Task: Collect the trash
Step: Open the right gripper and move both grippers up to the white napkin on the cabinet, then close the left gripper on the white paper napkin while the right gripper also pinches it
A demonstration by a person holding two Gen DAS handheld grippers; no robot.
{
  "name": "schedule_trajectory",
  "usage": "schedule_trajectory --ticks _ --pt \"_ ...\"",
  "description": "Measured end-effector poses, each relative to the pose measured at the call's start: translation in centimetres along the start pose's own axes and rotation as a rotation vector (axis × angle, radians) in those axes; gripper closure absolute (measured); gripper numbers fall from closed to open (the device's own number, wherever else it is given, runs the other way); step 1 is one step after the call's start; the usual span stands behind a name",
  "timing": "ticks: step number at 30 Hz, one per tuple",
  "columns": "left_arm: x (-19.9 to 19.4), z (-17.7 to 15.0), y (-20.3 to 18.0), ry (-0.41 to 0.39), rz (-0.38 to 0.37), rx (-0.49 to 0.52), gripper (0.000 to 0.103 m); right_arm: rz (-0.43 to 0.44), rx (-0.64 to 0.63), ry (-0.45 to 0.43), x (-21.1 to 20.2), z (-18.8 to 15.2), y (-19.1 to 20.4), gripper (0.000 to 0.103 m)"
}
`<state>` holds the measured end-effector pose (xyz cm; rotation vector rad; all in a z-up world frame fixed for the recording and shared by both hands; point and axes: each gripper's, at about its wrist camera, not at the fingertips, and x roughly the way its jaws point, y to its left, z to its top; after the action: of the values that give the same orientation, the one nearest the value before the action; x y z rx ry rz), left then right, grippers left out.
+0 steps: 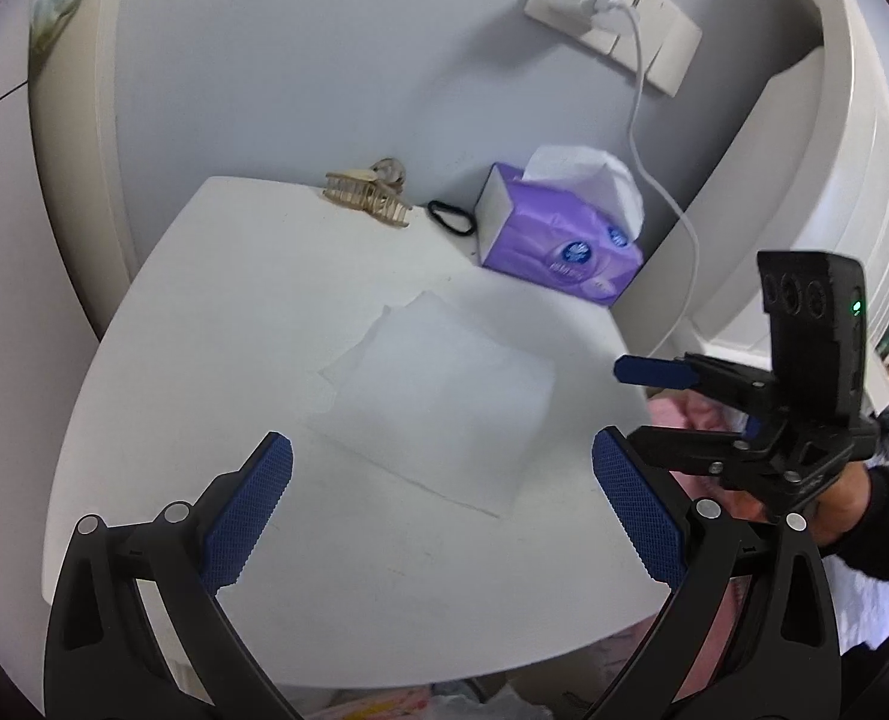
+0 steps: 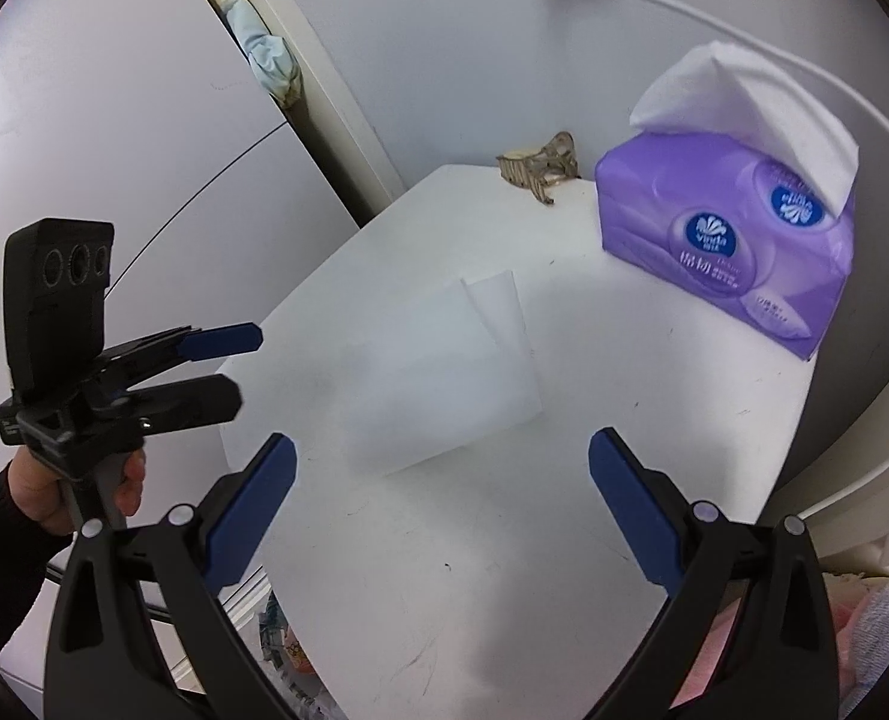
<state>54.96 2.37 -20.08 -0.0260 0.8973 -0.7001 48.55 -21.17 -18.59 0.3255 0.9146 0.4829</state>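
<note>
A flat white tissue sheet (image 1: 438,396) lies on the small white table (image 1: 204,324); it also shows in the right wrist view (image 2: 444,372). My left gripper (image 1: 443,504) is open and empty, just short of the sheet's near edge. My right gripper (image 2: 443,498) is open and empty, hovering near the sheet's near edge. The right gripper also shows in the left wrist view (image 1: 654,402) at the table's right edge. The left gripper also shows in the right wrist view (image 2: 237,366) at the table's left edge.
A purple tissue pack (image 1: 558,240) with a tissue sticking out stands at the back right, also in the right wrist view (image 2: 726,252). A beige hair claw (image 1: 369,198) and a black hair tie (image 1: 451,217) lie by the wall. A white cable (image 1: 666,192) hangs from a wall socket (image 1: 612,12).
</note>
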Motion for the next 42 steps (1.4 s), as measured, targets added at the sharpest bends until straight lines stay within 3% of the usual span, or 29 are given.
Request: schedule_trajectory --ticks 11,12,13,14,21,26,31,39,42 --pt "2.7 0.8 1.5 0.053 -0.036 0.006 0.006 -0.006 0.014 0.005 2.3 0.8 -0.3 0.009" --pt "2.9 0.9 1.6 0.051 -0.033 0.009 0.006 -0.005 0.017 0.010 2.5 0.9 -0.4 0.013" --pt "2.9 0.9 1.7 0.048 -0.029 0.009 0.006 -0.004 0.020 0.013 2.7 0.9 -0.4 0.025" --pt "3.0 1.0 1.9 0.048 -0.037 0.004 0.006 -0.006 0.022 0.020 2.8 0.9 -0.3 0.029" --pt "3.9 0.9 2.2 0.068 -0.061 0.012 0.006 -0.022 0.047 0.024 3.4 1.0 0.0 0.029" --pt "4.4 0.5 2.3 0.071 -0.059 0.015 0.007 -0.026 0.053 0.018 3.6 1.0 0.4 0.038" --pt "4.6 0.2 2.0 0.074 -0.064 0.030 0.017 -0.038 0.059 0.013 3.8 1.2 0.7 0.038" --pt "4.6 0.5 2.1 0.066 -0.056 0.030 0.027 -0.036 0.053 0.009 4.2 1.4 0.5 0.048" --pt "4.6 0.6 2.2 0.062 -0.051 0.025 0.031 -0.045 0.044 0.009 4.4 1.5 0.5 0.059"
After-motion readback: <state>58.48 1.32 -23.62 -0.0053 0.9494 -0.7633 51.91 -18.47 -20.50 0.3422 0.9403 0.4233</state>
